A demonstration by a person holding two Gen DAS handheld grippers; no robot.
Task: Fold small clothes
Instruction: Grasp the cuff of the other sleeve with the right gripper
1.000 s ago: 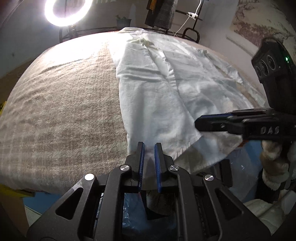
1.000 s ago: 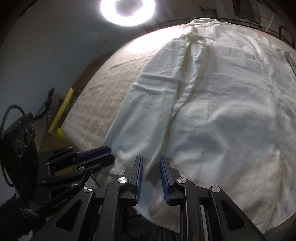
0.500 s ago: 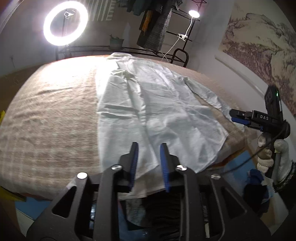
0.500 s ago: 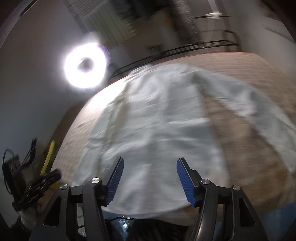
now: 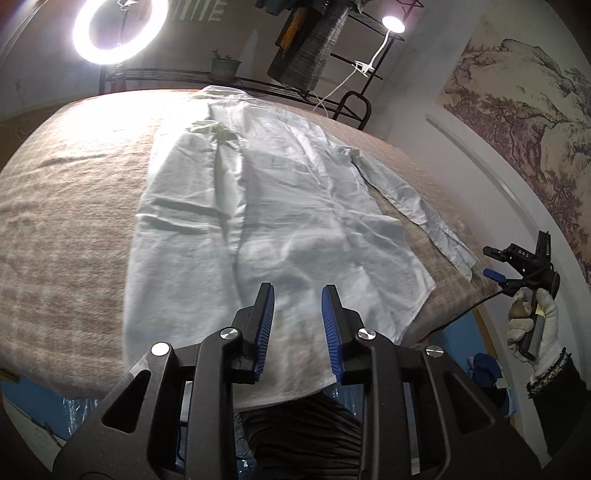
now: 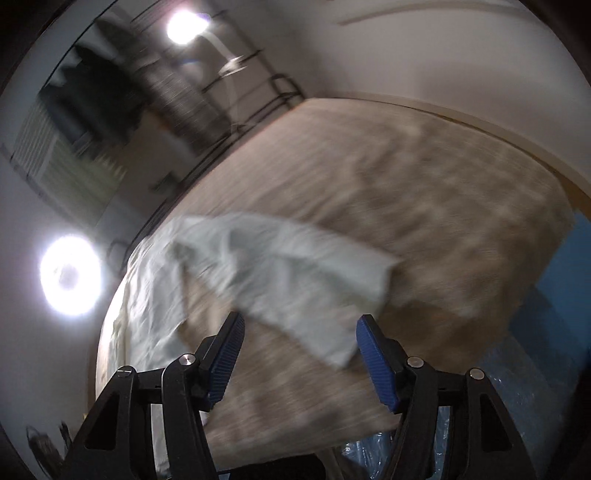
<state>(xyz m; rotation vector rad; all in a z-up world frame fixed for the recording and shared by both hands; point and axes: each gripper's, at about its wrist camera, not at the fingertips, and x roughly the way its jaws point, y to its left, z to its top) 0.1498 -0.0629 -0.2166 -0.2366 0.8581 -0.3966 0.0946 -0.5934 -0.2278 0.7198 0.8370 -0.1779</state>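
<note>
A white long-sleeved shirt (image 5: 258, 206) lies flat on the beige blanket (image 5: 66, 206), collar far, hem near. Its right sleeve (image 5: 413, 206) stretches toward the table's right edge. My left gripper (image 5: 297, 295) is open and empty, above the shirt's hem. My right gripper (image 5: 496, 264) shows at the far right in the left wrist view, held by a gloved hand off the table's edge. In the blurred right wrist view my right gripper (image 6: 299, 328) is wide open and empty, with the sleeve's cuff end (image 6: 314, 291) just ahead of the fingers.
A ring light (image 5: 118, 27) and a dark metal rack (image 5: 221, 79) with hanging clothes stand behind the table. A clip lamp (image 5: 393, 24) shines at the back right. A landscape painting (image 5: 517, 110) hangs on the right wall. Blue plastic (image 6: 546, 321) lies beyond the blanket's edge.
Both grippers opened and drew back from the hem. The left one rose. The right one swung out to the right, past the table's edge, and now faces the sleeve.
</note>
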